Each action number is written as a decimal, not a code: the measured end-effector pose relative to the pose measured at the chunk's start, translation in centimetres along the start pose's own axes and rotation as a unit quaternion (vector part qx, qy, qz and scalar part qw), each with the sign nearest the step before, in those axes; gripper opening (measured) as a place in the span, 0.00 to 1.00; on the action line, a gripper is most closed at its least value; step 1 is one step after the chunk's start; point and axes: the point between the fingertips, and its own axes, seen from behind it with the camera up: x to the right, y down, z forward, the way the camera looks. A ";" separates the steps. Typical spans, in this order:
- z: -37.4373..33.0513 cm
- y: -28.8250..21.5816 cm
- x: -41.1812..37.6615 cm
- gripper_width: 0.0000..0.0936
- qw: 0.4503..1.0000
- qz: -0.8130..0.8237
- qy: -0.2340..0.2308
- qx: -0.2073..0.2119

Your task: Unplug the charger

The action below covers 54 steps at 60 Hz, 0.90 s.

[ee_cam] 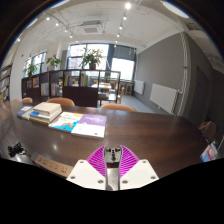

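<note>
Gripper: hand-held two-finger gripper (pixel 112 166) with magenta pads, fingers drawn together, nothing between them.
Charger: small black charger with cable (pixel 16 150), well off to the fingers' left on the table's near edge; details too small to tell.
Table: long dark brown wooden table (pixel 150 128), spreading ahead of the fingers.
Books: flat stack of light-coloured books and papers (pixel 78 123), ahead and left of the fingers.

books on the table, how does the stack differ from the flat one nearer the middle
The stack is several books piled up, its top cover pale; the flat book lies single with a purple-tinted cover. The stack sits nearer the chairs; the flat book lies closer to the tool. Both rest on the brown table, untouched.
</note>
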 end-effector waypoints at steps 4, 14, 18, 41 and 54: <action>0.6 3.6 1.3 0.15 0.999 -0.001 -0.008 -0.034; 2.9 11.6 0.6 0.20 0.995 0.014 -0.006 -0.095; 3.4 13.3 0.5 0.21 0.993 0.015 -0.014 -0.116; -0.7 5.2 -1.0 0.69 0.996 0.006 -0.008 -0.084; -9.8 -3.5 -6.2 0.77 0.999 0.019 -0.016 -0.022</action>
